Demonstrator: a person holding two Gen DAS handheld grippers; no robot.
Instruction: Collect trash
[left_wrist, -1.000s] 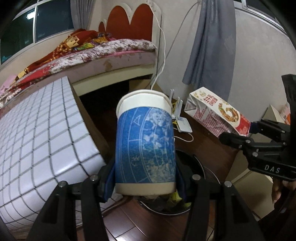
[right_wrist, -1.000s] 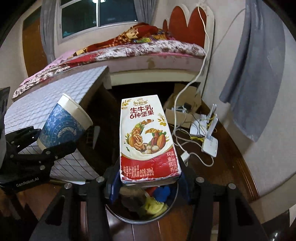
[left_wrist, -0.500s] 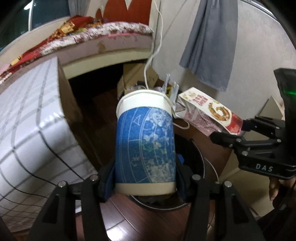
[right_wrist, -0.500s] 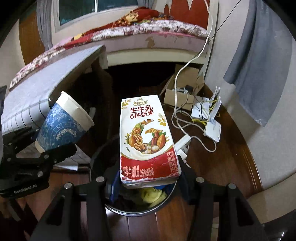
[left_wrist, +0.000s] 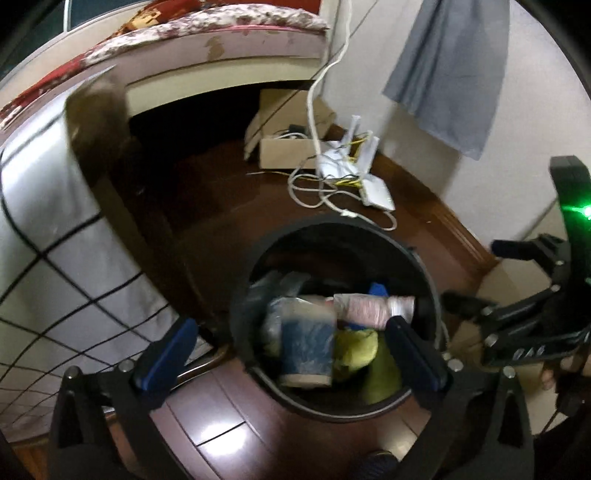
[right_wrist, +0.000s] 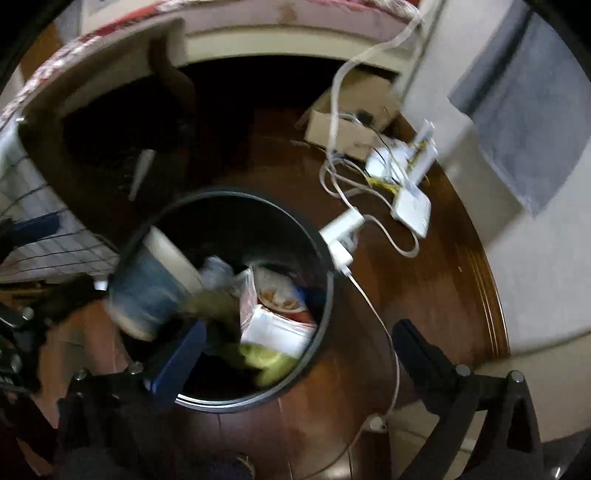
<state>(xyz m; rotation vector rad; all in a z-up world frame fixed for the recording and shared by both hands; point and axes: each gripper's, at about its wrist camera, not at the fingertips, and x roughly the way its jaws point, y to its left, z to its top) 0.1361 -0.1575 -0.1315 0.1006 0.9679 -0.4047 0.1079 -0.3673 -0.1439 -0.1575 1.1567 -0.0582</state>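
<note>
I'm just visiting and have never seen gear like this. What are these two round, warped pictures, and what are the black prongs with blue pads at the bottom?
There is no robot here. A person holds a two-finger gripper in each hand, and each carries a wide-angle camera looking along its fingers, hence the warped view.

One picture is from the left gripper, the other from the right gripper. The prongs are their fingers; both are spread open and hold nothing.

Both look down into a black trash bin on a dark wooden floor. In it are a blue paper cup, a milk carton and other rubbish. Nearby lie white cables and a cardboard box.
</note>
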